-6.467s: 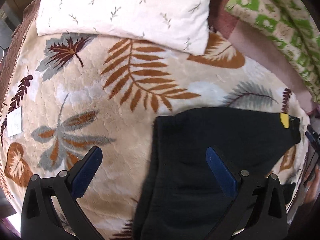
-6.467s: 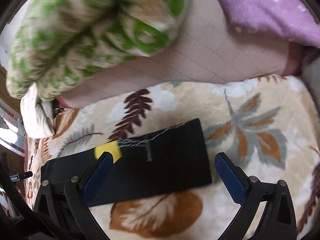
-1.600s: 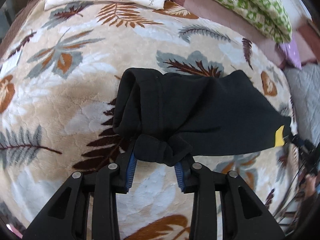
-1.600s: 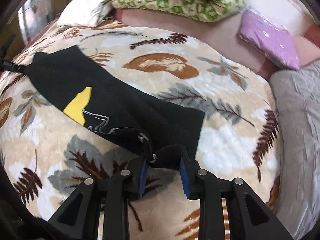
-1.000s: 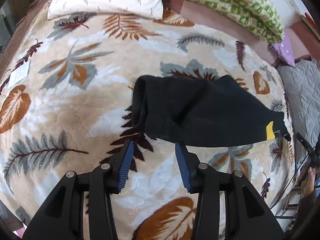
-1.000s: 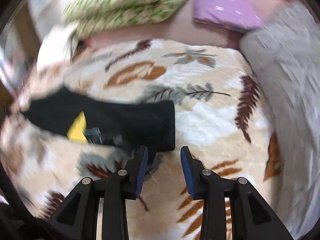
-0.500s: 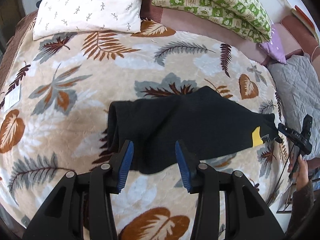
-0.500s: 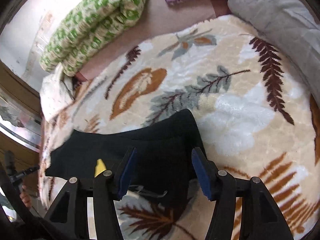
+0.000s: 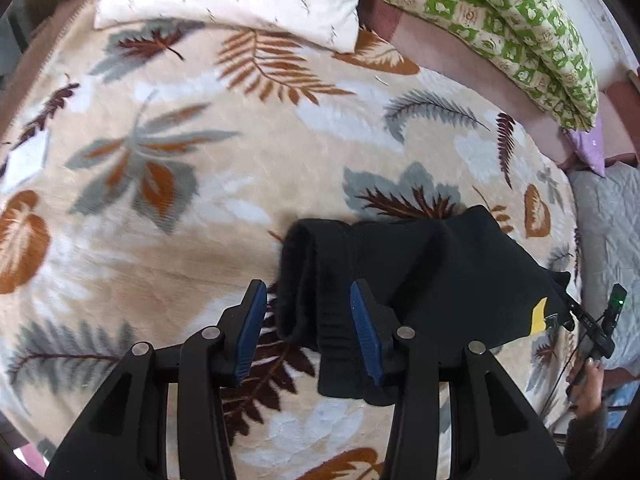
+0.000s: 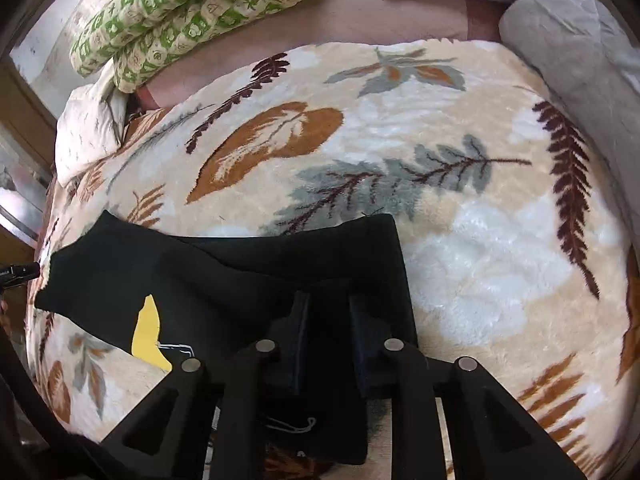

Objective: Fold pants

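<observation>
Black pants (image 9: 424, 280) lie folded on the leaf-print blanket (image 9: 208, 200) on the bed. Left gripper (image 9: 306, 320) apart, straddling the pants' folded edge, not pinching. Right gripper (image 10: 328, 320) has just closed, clamped on the pants' fabric.

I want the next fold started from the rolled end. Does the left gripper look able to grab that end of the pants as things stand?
Probably yes. The left gripper is open, its blue pads either side of the rolled end of the black pants on the leaf-print blanket, with nothing between pads and cloth.
</observation>
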The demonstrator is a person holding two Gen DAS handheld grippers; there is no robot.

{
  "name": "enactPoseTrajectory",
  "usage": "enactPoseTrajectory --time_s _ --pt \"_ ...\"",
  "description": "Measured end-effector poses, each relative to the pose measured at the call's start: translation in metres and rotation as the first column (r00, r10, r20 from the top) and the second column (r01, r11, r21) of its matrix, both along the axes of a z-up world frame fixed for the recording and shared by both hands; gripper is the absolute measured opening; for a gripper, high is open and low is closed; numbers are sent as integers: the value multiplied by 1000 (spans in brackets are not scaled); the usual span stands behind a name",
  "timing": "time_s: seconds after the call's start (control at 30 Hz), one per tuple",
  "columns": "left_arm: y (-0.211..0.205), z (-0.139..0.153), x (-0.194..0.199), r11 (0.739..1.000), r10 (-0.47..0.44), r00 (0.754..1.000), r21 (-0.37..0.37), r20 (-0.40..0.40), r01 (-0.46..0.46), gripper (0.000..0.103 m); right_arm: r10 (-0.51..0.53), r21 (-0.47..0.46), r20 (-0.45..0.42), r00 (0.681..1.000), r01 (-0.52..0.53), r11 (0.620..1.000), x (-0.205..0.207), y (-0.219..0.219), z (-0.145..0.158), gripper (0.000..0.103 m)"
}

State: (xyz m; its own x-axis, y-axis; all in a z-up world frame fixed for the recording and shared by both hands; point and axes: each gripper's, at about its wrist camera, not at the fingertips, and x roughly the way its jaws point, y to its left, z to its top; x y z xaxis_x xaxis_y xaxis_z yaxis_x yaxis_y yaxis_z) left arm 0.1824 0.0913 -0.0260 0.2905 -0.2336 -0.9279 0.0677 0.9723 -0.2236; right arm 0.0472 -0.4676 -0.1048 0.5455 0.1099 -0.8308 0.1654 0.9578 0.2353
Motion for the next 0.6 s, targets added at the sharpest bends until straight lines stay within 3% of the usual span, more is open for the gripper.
enactPoseTrajectory --time_s 0.1,0.27,0.37,0.47,0.6 --pt "-5 -7 8 1000 -16 1000 -21 0 16 42 -21 22 9 1000 20 1000 -2 -5 0 19" --pt "-10 -18 18 983 -34 998 -183 -61 22 42 -24 31 0 1000 24 999 -2 -5 -1 21" --pt "-15 -22 19 984 -22 999 -176 -48 13 42 -16 23 -5 1000 16 1000 0 -3 -1 20" --pt "-6 -27 23 975 58 997 -209 -56 -69 31 -9 -11 -3 1000 9 1000 1 -1 1 16" --pt "4 -22 21 972 120 993 -199 -22 -121 28 -21 -33 41 999 22 999 -5 -1 11 13"
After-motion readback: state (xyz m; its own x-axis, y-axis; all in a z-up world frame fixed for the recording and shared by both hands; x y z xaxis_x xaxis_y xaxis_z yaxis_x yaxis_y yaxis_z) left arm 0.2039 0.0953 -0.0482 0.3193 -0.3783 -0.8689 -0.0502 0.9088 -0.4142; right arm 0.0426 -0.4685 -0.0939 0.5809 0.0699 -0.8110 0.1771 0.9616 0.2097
